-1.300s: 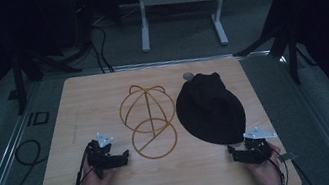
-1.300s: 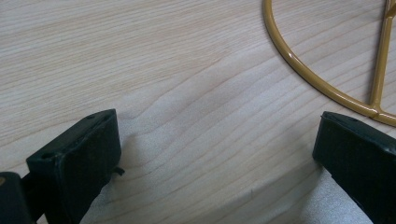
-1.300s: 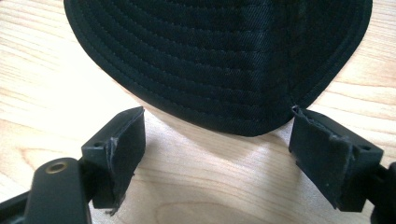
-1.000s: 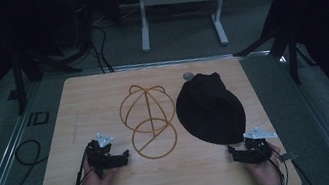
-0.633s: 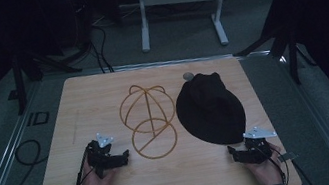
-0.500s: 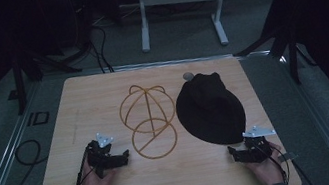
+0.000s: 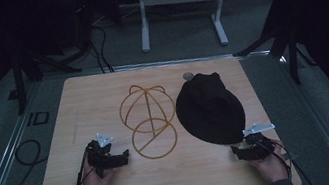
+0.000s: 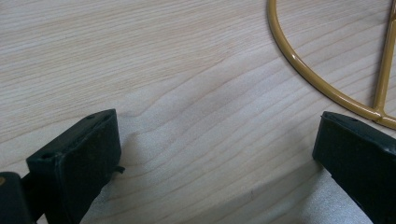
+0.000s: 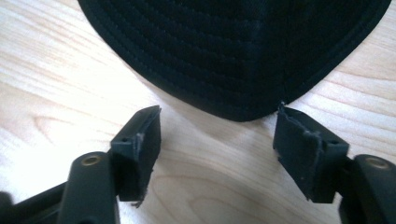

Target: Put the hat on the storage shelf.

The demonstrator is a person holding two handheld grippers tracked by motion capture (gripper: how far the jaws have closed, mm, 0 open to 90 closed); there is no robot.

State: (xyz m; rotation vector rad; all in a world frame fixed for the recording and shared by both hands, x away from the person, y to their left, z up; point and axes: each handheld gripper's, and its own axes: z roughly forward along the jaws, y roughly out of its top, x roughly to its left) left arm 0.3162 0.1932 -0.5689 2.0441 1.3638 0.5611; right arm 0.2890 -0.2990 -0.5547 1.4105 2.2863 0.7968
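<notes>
black cap lies flat right of the gold wire hat stand, not yet lifted; right gripper, jaws just narrowing, brackets its brim ungripped; left gripper gapes over bare wooden table.

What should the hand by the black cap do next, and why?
Probably ease the right gripper forward until the black cap's brim tip sits between its jaws. They have just been closing, yet the brim lies just ahead of them, not yet between the pads.

"ID" mark on mat left of table; no other readable text.
</notes>
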